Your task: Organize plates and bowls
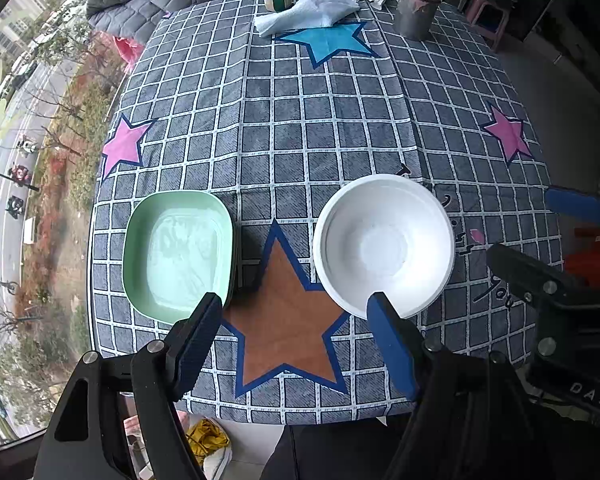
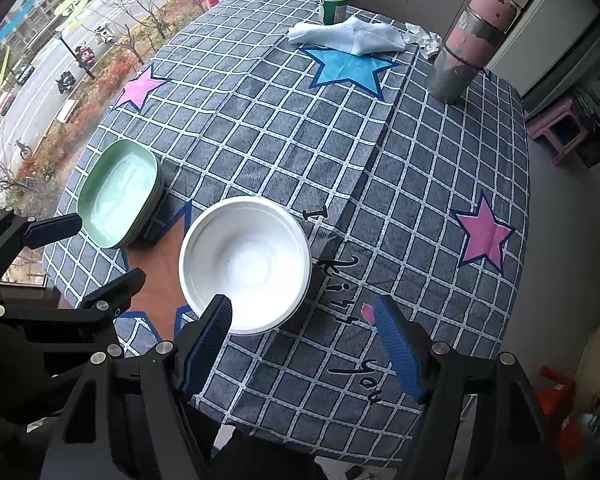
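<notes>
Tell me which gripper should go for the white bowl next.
Probably the right gripper. In its own view the white bowl lies just ahead of its open, empty fingers. The left gripper, also open and empty, hangs between the bowl and the green plates, so it suits the plates.

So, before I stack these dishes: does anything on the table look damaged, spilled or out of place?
The dishes look fine. At the far edge, the pink cylinder has badly peeling paint, and a crumpled tissue lies by the white cloth. Nothing spilled.
</notes>
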